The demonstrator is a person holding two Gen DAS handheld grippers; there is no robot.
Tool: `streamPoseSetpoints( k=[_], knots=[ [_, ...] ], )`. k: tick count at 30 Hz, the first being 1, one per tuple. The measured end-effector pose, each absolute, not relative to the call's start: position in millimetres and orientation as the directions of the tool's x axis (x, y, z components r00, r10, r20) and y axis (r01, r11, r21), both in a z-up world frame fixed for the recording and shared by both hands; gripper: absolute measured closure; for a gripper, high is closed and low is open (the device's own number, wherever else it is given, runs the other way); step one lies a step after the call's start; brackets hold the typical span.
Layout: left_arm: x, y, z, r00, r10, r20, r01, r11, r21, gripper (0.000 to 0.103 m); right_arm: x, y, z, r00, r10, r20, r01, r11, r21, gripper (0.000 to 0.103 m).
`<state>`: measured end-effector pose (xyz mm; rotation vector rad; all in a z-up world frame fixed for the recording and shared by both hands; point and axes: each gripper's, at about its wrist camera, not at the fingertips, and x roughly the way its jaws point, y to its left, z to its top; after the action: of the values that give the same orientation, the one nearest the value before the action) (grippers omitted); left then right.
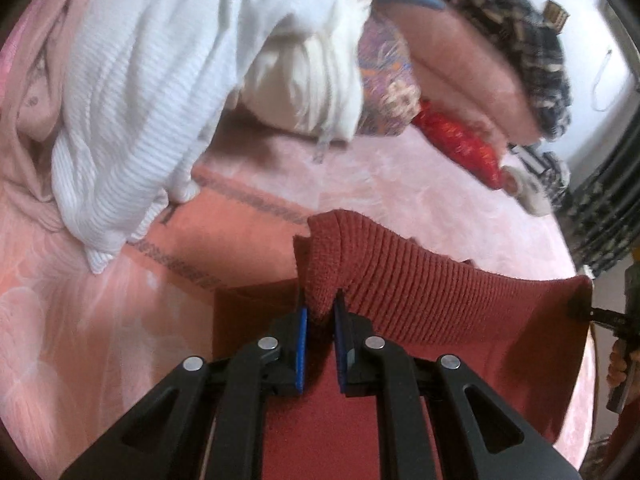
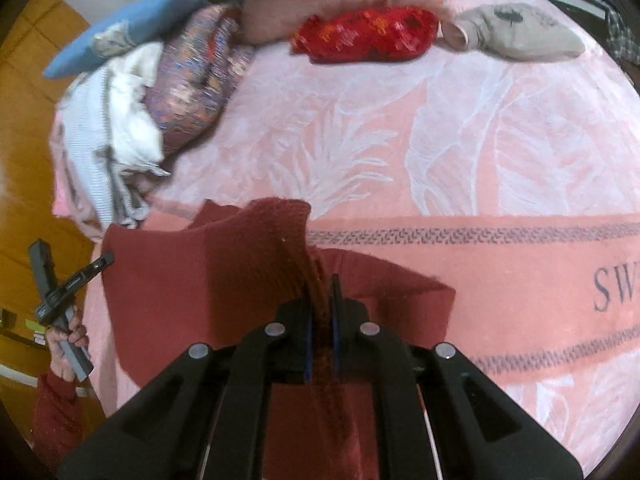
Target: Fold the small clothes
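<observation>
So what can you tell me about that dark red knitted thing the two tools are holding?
The red sweater is a ribbed knit, soft and a bit fuzzy. It is stretched between the left gripper and right gripper, jaws shut on bunched folds of its edge. The held edge is lifted while the rest drapes onto the pink blanket.

The pile at the upper middle of the left view is blurred. The lettering runs off the right edge of the right view. The sweater's lower part hides behind the fingers.
</observation>
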<state>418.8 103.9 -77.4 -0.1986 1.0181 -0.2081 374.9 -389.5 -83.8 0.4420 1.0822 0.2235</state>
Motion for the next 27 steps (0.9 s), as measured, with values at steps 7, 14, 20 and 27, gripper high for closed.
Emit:
streamPoseSetpoints(
  k=[7,14,20,27],
  knots=[
    [436,99,-125,0.429,-0.2,-0.881,0.059,0.979,-0.194,0.092,397,-392,-129,0.388,0.359,-0.849,0.108,0.897,0.429,0.097],
    [444,92,-142,0.416,-0.161,-0.895,0.054,0.987,-0.152,0.09,400,-394,-159,0.352,0.348,-0.869,0.158,0.893,0.422,0.094],
    [431,97,-127,0.404,-0.174,-0.898,0.036,0.984,-0.174,0.059,379,-387,-140,0.369,0.311,-0.876,0.111,0.921,0.374,0.057],
    [344,117,-109,0.368,-0.188,-0.911,0.094,0.982,-0.165,0.043,266,-373,-111,0.361,0.378,-0.853,-0.034,0.919,0.393,0.05]
  ],
)
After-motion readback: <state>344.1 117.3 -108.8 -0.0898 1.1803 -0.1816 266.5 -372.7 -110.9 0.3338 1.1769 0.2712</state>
